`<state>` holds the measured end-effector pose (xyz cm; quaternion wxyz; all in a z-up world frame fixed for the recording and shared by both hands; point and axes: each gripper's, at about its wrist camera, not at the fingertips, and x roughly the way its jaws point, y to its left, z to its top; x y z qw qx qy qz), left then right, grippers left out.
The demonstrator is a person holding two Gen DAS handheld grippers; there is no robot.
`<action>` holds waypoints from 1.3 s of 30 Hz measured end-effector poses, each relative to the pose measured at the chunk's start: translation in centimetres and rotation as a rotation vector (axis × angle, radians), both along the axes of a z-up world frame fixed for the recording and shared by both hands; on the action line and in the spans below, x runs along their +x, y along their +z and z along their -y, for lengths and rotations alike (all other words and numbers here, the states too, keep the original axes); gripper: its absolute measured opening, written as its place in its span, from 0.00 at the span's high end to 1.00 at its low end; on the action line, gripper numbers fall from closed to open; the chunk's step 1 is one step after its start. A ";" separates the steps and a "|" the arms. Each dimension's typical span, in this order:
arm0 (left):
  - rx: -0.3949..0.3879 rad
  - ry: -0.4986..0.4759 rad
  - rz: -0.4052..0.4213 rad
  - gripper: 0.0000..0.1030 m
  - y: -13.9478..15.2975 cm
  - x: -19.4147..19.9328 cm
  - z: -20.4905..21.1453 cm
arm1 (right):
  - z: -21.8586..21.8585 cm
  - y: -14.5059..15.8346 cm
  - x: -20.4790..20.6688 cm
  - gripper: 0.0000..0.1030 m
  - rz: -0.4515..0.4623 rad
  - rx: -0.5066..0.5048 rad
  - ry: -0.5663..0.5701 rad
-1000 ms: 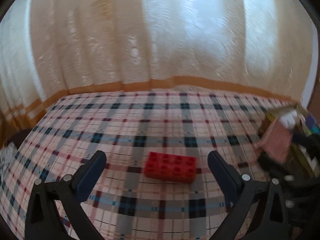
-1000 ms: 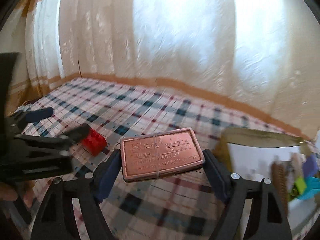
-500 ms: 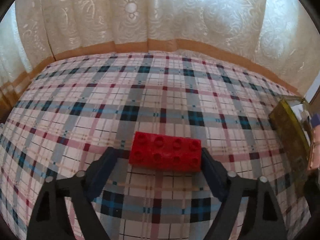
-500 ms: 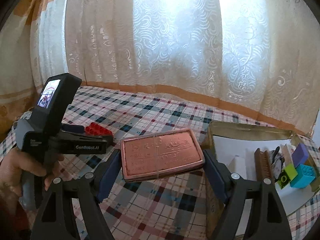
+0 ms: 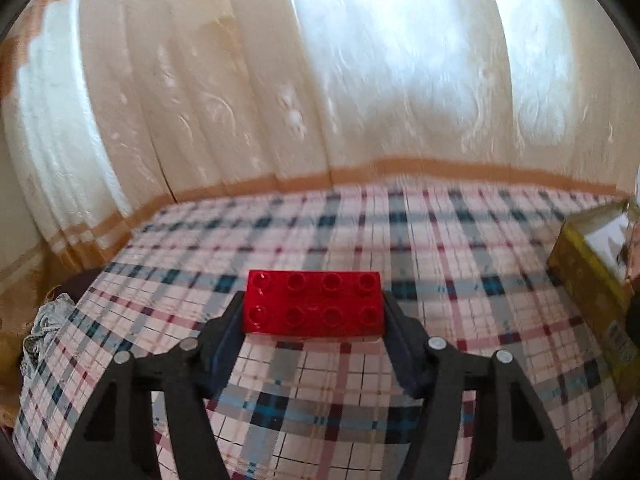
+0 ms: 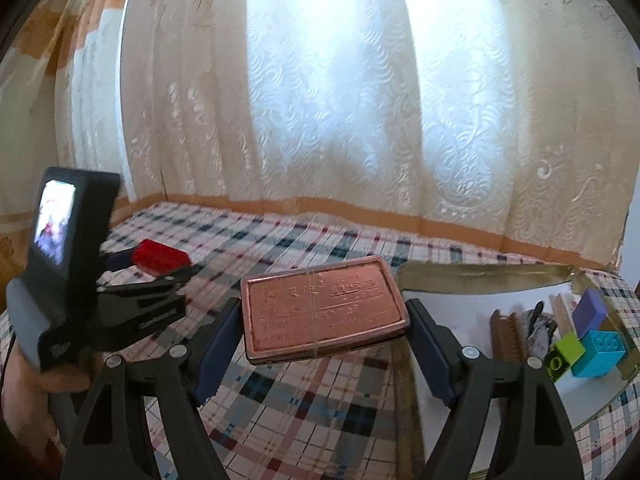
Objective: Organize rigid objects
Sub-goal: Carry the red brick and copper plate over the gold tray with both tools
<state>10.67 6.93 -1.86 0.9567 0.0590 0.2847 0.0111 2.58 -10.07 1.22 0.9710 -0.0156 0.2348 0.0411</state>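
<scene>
From the right wrist view, at nine o'clock, a hand (image 6: 24, 380) grips the handle of the left gripper (image 6: 160, 258), whose small screen (image 6: 54, 220) glows. Its fingers (image 6: 120, 257) have just been closing and now clamp a red brick (image 6: 160, 256), which seems lifted just clear of the plaid cloth (image 6: 320, 400), though blur makes the gap hard to judge. The left wrist view shows the same brick (image 5: 314, 304) at the centre, studs up, its short ends pressed by the two fingers (image 5: 230, 320) of the left gripper (image 5: 314, 308). The plaid cloth (image 5: 440, 248) spreads beyond, blurred, up to a pale curtain (image 5: 320, 80) with an orange band.

At the middle of the right wrist view, the right gripper (image 6: 324, 316) is clamped on a copper tin (image 6: 324, 312), held flat, lid up, with raised lettering and a thin band around it. The tin sits above the cloth, just beside the box's near corner.

At three o'clock stands an open box (image 6: 480, 276) with gold walls and a white floor. At its right end lie a brown comb-like piece (image 6: 506, 330), a purple block (image 6: 592, 312), a green block (image 6: 566, 356) and a blue brick (image 6: 600, 352), close together. The same box (image 5: 588, 288) shows at three o'clock in the left wrist view.
</scene>
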 end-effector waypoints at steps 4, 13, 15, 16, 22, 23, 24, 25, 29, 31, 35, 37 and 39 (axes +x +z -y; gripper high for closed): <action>-0.076 0.032 0.052 0.38 0.6 -0.9 -0.9 | 0.2 0.3 -0.3 0.21 0.029 -0.003 -0.015; -0.057 0.052 0.108 0.38 0.7 -2.3 0.5 | 1.5 1.0 -1.1 0.21 0.080 -0.008 -0.042; -0.057 0.050 0.115 0.38 0.8 -2.8 1.1 | 1.8 1.2 -1.4 0.21 0.090 -0.006 -0.047; -0.061 0.049 0.117 0.38 0.9 -3.0 1.3 | 2.0 1.3 -1.5 0.21 0.093 -0.006 -0.049; -0.084 0.028 0.140 0.38 1.4 -4.2 3.2 | 3.0 1.5 -2.1 0.21 0.107 -0.004 -0.060; -0.089 0.022 0.146 0.38 1.5 -4.4 3.5 | 3.2 1.6 -2.3 0.21 0.113 -0.008 -0.064; -0.092 0.020 0.150 0.38 1.5 -4.6 3.8 | 3.4 1.7 -2.5 0.21 0.118 -0.012 -0.068; -0.094 0.016 0.153 0.38 1.6 -4.8 4.1 | 3.6 1.8 -2.6 0.21 0.123 -0.015 -0.072; -0.098 0.000 0.153 0.38 1.6 -5.2 5.4 | 4.7 2.0 -3.1 0.21 0.133 -0.018 -0.089; -0.099 -0.005 0.155 0.38 1.7 -5.3 5.9 | 5.2 2.0 -3.2 0.21 0.135 -0.019 -0.098; -0.101 -0.008 0.163 0.38 1.7 -5.6 6.6 | 6.2 2.2 -3.6 0.21 0.143 -0.015 -0.113; -0.102 -0.008 0.166 0.38 1.8 -5.7 6.9 | 6.6 2.3 -3.7 0.21 0.148 -0.013 -0.120; -0.103 -0.011 0.167 0.38 1.8 -5.8 7.2 | 6.9 2.4 -3.9 0.21 0.151 -0.010 -0.127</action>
